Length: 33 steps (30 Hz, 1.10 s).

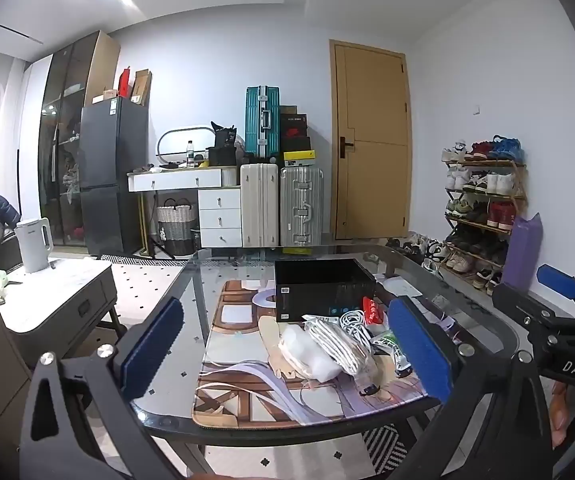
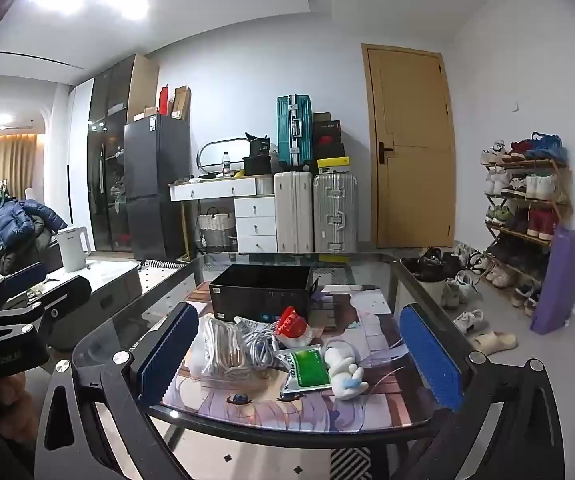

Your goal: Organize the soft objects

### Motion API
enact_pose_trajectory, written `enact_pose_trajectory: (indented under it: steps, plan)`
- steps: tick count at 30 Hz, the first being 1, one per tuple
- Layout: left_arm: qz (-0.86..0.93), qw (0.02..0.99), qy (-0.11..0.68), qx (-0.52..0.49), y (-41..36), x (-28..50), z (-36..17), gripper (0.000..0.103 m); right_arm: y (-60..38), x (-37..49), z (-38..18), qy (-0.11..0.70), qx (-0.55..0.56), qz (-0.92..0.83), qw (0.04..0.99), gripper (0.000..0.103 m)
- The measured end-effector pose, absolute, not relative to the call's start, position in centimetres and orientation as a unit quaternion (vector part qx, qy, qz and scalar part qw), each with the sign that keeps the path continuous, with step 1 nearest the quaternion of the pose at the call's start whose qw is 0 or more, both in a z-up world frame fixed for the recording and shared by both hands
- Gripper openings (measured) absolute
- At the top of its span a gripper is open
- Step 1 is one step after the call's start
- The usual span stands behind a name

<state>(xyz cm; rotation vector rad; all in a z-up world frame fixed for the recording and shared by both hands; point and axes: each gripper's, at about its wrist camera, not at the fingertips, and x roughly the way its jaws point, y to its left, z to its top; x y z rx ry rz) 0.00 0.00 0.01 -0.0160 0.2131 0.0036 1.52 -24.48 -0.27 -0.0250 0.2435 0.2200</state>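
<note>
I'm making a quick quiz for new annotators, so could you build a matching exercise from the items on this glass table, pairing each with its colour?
Things:
1. storage box
2. flat packet
3. plush toy
4. crinkled snack bag

Colours:
a. red
b. white
c. black
d. green

Pairs: 1-c, 2-d, 3-b, 4-a

All four sit on the printed mat, with the box behind the pile.
</note>
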Motion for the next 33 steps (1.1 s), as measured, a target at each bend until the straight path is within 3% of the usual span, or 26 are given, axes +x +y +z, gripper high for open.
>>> enact_pose_trajectory:
  steps: [33]
  plan:
    - [0.001, 0.994, 0.113, -0.012, -0.02, 0.08, 0.25, 0.103, -24.83, 1.55, -0.42, 0.127, -0.004, 0.107, 0.986, 0.103]
